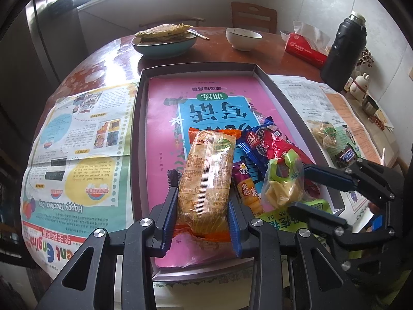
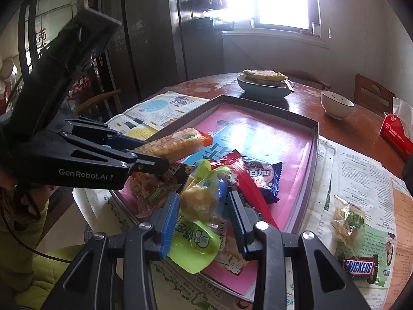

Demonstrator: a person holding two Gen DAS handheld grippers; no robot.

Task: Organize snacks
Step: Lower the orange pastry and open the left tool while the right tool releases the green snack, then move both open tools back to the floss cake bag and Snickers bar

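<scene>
My left gripper (image 1: 202, 204) is shut on a long orange cracker pack (image 1: 209, 178) held over the near end of the shallow grey box (image 1: 198, 66) lined with a pink sheet; the pack also shows in the right wrist view (image 2: 171, 144). My right gripper (image 2: 204, 206) is shut on a clear bag of yellow candy (image 2: 200, 201), seen too in the left wrist view (image 1: 282, 183). Blue (image 2: 260, 175), red (image 2: 247, 180) and green (image 2: 193, 242) snack packs lie heaped in the box's near corner. A Snickers bar (image 2: 360, 268) and a small clear snack bag (image 2: 347, 222) lie on newspaper right of the box.
A plate of flatbread (image 1: 164, 38), a white bowl (image 1: 242, 38), a red tissue pack (image 1: 304, 49) and a black flask (image 1: 344, 49) stand at the round table's far side. Newspaper (image 1: 74, 149) covers the table left of the box. A chair (image 1: 254, 16) stands behind.
</scene>
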